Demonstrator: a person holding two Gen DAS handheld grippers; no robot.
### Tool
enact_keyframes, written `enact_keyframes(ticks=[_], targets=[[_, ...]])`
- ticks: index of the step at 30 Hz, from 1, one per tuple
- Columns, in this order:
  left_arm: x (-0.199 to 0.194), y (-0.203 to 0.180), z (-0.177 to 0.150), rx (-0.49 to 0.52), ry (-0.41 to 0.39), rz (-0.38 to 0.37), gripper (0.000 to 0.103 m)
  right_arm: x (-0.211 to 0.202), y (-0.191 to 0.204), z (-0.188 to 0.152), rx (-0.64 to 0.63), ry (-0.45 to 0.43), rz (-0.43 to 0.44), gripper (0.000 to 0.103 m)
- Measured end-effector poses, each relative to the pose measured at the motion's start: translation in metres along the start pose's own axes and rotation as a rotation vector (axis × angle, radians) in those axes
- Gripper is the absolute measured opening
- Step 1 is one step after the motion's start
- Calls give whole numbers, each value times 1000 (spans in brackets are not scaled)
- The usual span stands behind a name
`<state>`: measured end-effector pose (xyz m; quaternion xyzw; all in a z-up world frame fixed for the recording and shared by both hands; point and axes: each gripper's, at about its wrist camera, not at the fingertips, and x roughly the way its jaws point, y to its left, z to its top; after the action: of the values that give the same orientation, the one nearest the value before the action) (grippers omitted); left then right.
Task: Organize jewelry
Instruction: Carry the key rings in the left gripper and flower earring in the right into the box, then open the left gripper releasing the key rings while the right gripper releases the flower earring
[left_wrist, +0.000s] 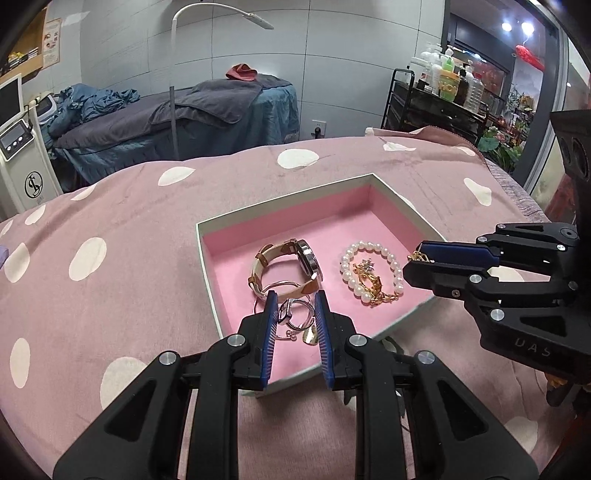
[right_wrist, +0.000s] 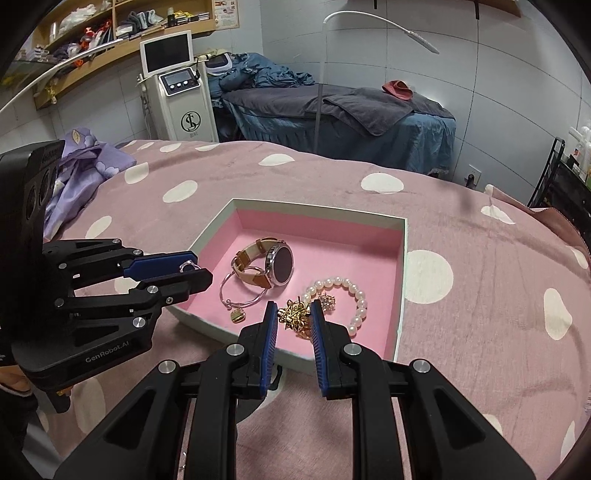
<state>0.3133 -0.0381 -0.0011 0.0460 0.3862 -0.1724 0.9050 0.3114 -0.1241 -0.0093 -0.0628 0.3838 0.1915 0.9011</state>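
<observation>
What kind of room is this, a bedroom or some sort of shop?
Probably a beauty or massage salon: a towel-draped treatment bed, a white beauty machine with a screen, and a black trolley of lotion bottles.

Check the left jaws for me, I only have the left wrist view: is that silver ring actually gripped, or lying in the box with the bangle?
Observer: Gripped. The right wrist view shows the small silver ring pinched at the tips of the left gripper, by the left rim of the pink-lined white box, apart from the thin silver bangle.
Operator: Right jaws?
Observer: The right gripper is shut on a tangled gold chain, bunched between its pads beside the white pearl bracelet.
</observation>
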Motion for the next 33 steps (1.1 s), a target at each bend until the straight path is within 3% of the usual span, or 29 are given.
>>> enact_keyframes(ticks=[10,25,27,33], targets=[[40,2,1,1,96,-1,21,37,-1,12,-25,77,-54,18],[29,-7,1,39,40,27,24,42,3,4,-81,73,-99,19],[25,-7,1,43,24,41,42,40,3,5,-85,61,-99,21],[1,-4,-1,48,-57,100,69,20,-2,4,-64,3,-98,39]])
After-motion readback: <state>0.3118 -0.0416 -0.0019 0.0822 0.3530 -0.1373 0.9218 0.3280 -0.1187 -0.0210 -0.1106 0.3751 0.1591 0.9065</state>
